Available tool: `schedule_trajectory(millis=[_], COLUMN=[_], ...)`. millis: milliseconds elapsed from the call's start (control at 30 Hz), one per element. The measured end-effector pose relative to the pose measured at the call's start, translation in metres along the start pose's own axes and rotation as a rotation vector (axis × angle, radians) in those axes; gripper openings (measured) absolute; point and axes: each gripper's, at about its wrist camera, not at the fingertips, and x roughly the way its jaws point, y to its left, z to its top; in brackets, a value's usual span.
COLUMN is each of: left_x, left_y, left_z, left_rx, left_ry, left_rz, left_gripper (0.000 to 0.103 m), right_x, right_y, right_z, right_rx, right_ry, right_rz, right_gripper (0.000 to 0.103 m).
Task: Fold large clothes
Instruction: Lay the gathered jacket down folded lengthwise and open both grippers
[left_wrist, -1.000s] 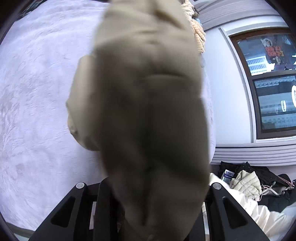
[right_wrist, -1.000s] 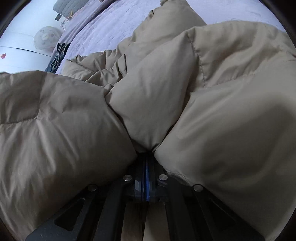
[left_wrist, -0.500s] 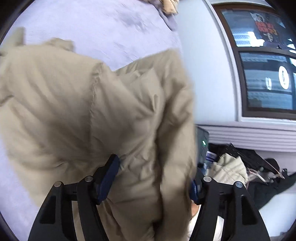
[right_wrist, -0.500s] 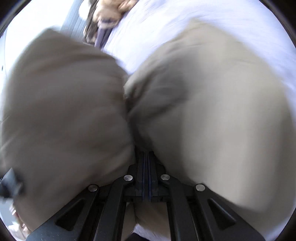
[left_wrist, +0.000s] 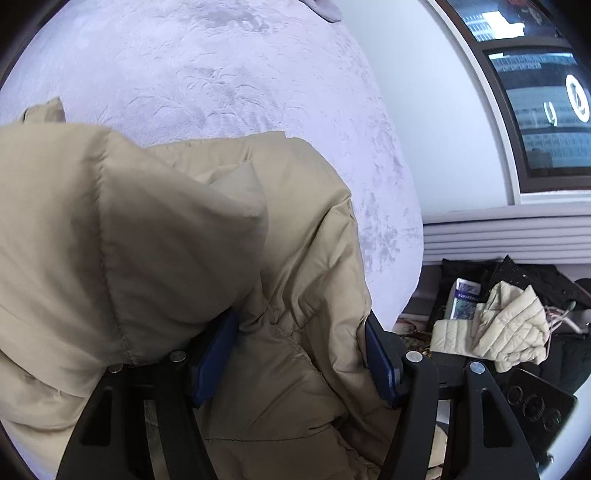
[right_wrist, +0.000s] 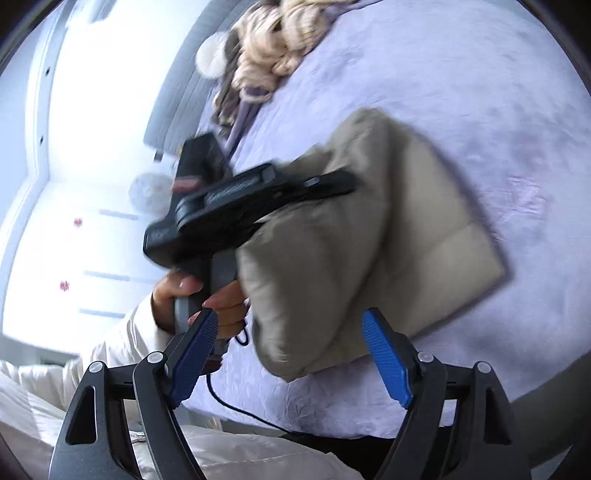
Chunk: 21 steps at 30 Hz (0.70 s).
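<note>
Beige and puffy, one down jacket (right_wrist: 369, 236) lies folded into a thick bundle on the lavender bedspread (right_wrist: 480, 92). Two grippers are in play. The right gripper (right_wrist: 291, 354) has its jaws opening, blue pads (right_wrist: 386, 362) wide apart with nothing between them, and it hangs just short of the bundle's near edge. The left gripper (left_wrist: 295, 354) has its jaws parted too, and jacket fabric bulges loosely between its two pads (left_wrist: 378, 358); whether they press on it I cannot tell, though they look slack.

Only the right wrist view shows the person's hand (right_wrist: 207, 299) on the left gripper's grey handle, a white sleeve (right_wrist: 110, 343), a dark cable (right_wrist: 236, 406) and a heap of blond and purple knitwear (right_wrist: 273, 48) at the far edge of the bed. Only the left wrist view shows a dark window (left_wrist: 543, 110) and, below its sill, a pile on the floor: one cream quilted jacket (left_wrist: 498, 325), black garments (left_wrist: 535, 273) and a printed packet (left_wrist: 463, 299).
</note>
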Motion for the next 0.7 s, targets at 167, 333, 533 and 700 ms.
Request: schedule_trajectory(millis=[167,333,533,700], left_x=[-0.056,-0.122,-0.102,-0.043], left_y=[-0.02,0.013,0.088,0.037], left_z=[-0.005,-0.018,-0.005,0.018], left_rx=[0.13,0.118,0.001,0.117], left_ry=[-0.159,-0.407,-0.409,-0.401], left_rz=[0.058,0.322,0.414,0.441], left_gripper=[0.067,0.067,0.067,0.067], right_x=[0.038,0.034,0.017,0.008], right_y=[0.019,0.011,-0.023,-0.056], right_z=[0.018,0.024,0.021,0.019], right_rx=[-0.061,-0.162,-0.121,-0.07], right_ry=[-0.006,-0.04,-0.061,-0.073], right_rz=[-0.214,-0.392,-0.489,-0.534], right_gripper=[0.064,0.014,0.013,0.013])
